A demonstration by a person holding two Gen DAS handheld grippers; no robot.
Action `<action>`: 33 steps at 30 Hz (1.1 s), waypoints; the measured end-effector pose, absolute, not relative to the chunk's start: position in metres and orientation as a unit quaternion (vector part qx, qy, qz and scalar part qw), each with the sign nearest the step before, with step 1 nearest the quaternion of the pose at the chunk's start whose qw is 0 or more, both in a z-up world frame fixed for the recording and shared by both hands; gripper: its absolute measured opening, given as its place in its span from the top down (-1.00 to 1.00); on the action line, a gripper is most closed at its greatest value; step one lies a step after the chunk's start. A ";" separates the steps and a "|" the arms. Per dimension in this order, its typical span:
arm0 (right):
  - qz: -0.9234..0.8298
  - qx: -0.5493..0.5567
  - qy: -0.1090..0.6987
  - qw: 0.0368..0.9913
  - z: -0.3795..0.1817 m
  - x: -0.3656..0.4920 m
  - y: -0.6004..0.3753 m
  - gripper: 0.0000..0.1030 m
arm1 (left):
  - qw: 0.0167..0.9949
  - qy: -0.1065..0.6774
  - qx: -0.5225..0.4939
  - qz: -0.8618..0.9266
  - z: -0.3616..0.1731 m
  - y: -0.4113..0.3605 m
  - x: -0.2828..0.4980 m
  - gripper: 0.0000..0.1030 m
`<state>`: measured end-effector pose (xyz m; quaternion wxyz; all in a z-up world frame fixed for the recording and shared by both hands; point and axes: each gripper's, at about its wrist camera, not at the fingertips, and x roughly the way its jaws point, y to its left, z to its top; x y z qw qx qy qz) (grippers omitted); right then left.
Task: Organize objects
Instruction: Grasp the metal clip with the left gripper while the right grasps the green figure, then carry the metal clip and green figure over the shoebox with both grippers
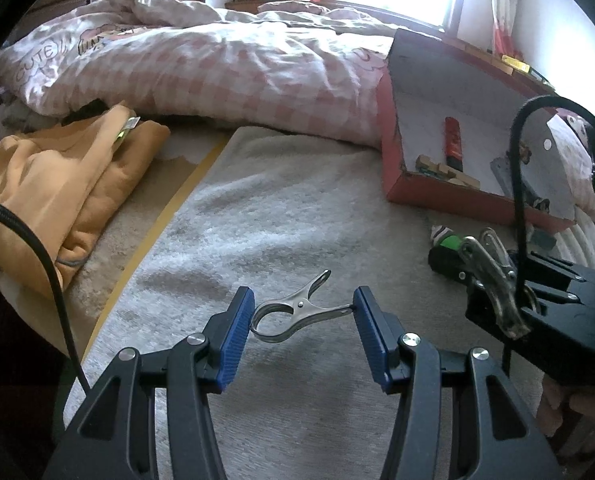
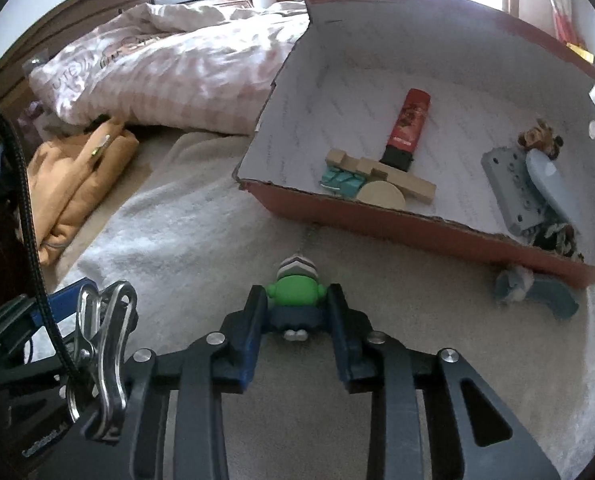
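Observation:
My left gripper (image 1: 303, 308) is shut on a metal clip (image 1: 297, 312), held crosswise between its blue pads above the white blanket. My right gripper (image 2: 297, 312) is shut on a small green toy figure (image 2: 296, 290) with a striped hat, just above the blanket in front of the red box (image 2: 377, 220). The red box (image 1: 449, 196) lies open on the bed; inside are a red tube (image 2: 407, 124), wooden blocks (image 2: 381, 176), a teal piece (image 2: 343, 180), a grey plate (image 2: 513, 184) and a small brown toy (image 2: 537, 138). In the left wrist view the right gripper (image 1: 457, 252) shows at right with the green toy.
A folded orange garment (image 1: 61, 184) lies at left. A pink checked duvet (image 1: 217, 68) is bunched behind. A blue-grey fuzzy object (image 2: 533, 288) lies on the blanket by the box's front right corner. Metal clamps hang on both gripper bodies.

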<state>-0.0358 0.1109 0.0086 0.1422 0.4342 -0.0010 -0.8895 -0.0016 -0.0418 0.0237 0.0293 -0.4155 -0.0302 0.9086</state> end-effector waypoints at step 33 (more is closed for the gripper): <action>-0.931 0.343 -0.043 0.117 0.077 0.001 0.235 0.39 | 0.111 0.002 -0.398 0.911 0.077 0.062 -0.041 0.00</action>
